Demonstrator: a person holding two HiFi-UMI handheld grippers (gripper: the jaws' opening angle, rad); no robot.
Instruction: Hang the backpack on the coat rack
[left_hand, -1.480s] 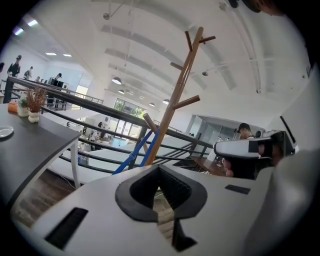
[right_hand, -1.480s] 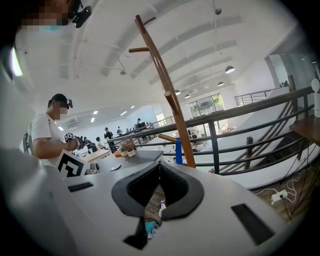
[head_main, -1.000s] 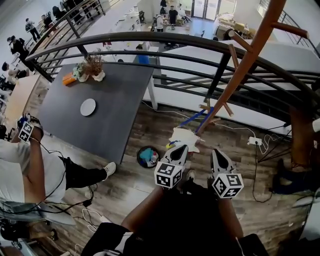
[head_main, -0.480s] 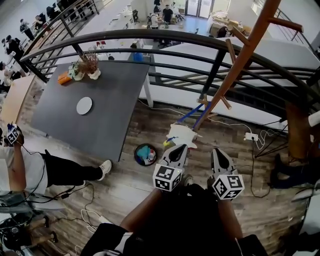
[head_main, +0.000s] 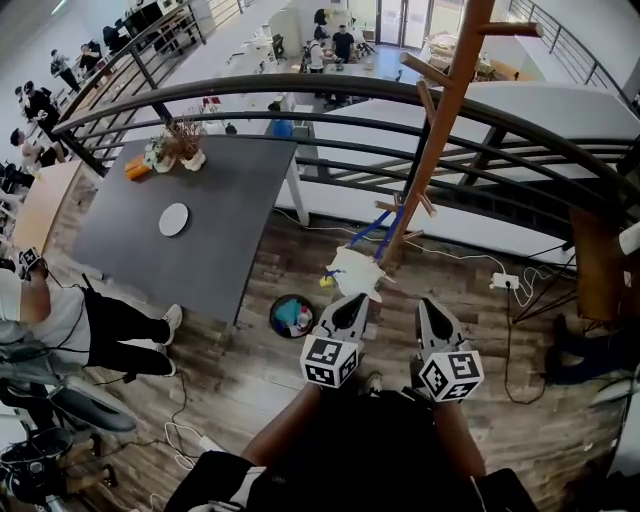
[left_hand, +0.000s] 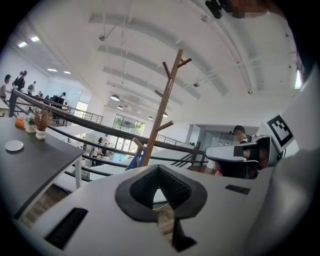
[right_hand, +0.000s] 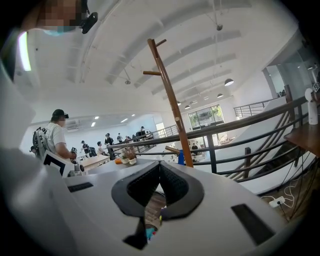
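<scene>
The left tongs (head_main: 350, 305) and the right tongs (head_main: 432, 315) are held side by side above the wooden floor (head_main: 480, 340). Each pair is seen brought together at the tips, with nothing clamped between them. What is taken to be the backpack (head_main: 357, 272), a pale bundle with blue straps, lies on the floor at the foot of the coat rack (head_main: 440, 110), just beyond the left tongs at 12 o'clock and toward 11 o'clock from the right tongs. The rack rises from there toward 1 o'clock, with its pegs (head_main: 505, 29) well above the bag. A dark table (head_main: 220, 190) is seen at 10 o'clock and is not involved. The bag is judged to be soft fabric and probably light. It can be expected to slump and swing when lifted, not to keep its shape. A hold is best taken on the top carry loop or a shoulder strap, since the body would fold and slip. The loop itself cannot be made out, so the straps toward the rack are the likelier place.
</scene>
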